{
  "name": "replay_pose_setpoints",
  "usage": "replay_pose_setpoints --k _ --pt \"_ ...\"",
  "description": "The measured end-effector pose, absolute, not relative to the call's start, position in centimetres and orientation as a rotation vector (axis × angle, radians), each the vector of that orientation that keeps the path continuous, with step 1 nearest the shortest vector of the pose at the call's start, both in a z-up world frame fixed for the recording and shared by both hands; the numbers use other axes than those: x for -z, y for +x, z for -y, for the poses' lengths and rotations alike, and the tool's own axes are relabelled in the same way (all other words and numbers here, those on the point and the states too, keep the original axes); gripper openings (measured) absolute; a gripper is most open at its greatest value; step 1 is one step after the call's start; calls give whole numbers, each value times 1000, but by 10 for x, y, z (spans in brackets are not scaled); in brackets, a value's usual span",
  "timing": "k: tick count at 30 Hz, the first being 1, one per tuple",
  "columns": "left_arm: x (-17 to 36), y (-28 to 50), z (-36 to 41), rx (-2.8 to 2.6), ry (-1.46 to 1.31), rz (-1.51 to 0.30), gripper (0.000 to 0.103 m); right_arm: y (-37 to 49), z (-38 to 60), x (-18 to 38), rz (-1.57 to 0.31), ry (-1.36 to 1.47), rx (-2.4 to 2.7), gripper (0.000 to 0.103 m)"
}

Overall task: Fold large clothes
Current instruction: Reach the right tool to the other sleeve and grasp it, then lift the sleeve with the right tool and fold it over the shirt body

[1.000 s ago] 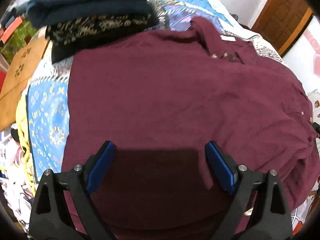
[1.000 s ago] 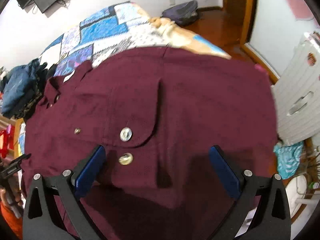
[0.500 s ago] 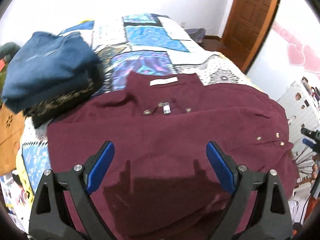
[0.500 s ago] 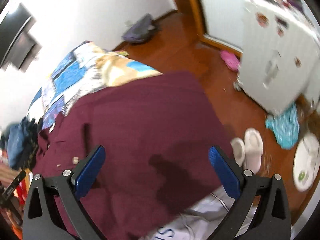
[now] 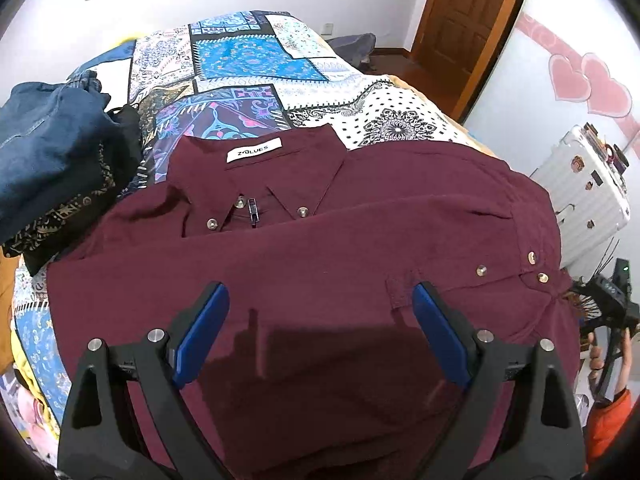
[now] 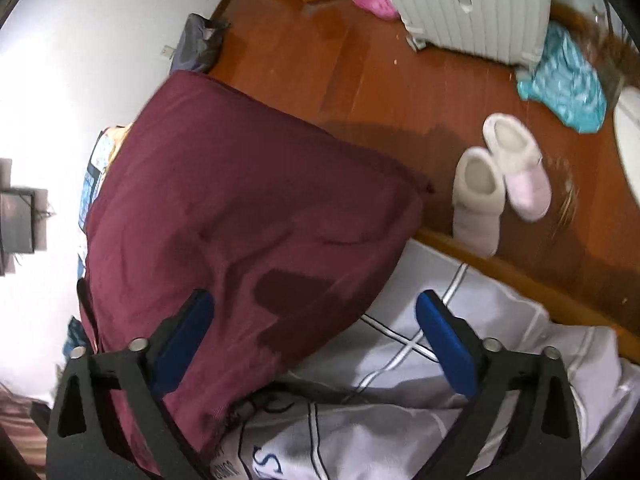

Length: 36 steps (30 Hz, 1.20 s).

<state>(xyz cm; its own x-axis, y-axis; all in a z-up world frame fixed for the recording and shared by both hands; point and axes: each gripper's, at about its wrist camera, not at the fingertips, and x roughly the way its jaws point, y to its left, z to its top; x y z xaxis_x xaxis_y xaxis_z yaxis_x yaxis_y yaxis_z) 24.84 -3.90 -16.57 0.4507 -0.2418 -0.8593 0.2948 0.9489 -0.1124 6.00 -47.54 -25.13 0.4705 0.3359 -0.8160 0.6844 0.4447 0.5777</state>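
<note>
Left wrist view is showing one big bed with a patchwork quilt (image 5: 256,52); on it one dark maroon button shirt (image 5: 320,248) is lying spread out, one sleeve laid across its front, so folding is, I judge, only beginning. One pile of dark blue clothes (image 5: 48,136) is sitting beside it. Left gripper (image 5: 320,336) is hovering with jaws open, empty. Right gripper (image 6: 314,334), jaws wide but just closing slightly, is gripping nothing above the shirt's edge. Two pale slippers (image 6: 500,184) are lying on the floor.
</note>
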Motion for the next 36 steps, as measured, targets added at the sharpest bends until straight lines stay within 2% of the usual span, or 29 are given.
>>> replay_pose_setpoints --k 2,3,5,6,8,10,16,27,36 --pt "164 246 37 329 40 -1052 93 66 474 261 -1125 1181 258 74" --pt "163 246 35 327 32 -1051 93 67 475 264 -1124 1196 249 68" --pt "163 245 31 318 21 -1050 93 72 474 266 -1099 1222 231 44" --pt "163 244 28 311 17 -1049 93 73 475 264 -1089 1215 231 37" --pt "164 243 23 298 9 -1049 93 78 472 250 -1073 1136 263 16" --pt "165 242 19 291 -1 -1050 93 80 470 232 -1040 1030 305 11" --pt "166 237 8 265 -8 -1035 93 89 457 166 -909 817 352 9" --pt "157 219 -4 251 7 -972 93 129 415 68 -693 653 215 8" --pt "148 207 -23 223 -34 -945 93 168 337 40 -625 461 -34 8"
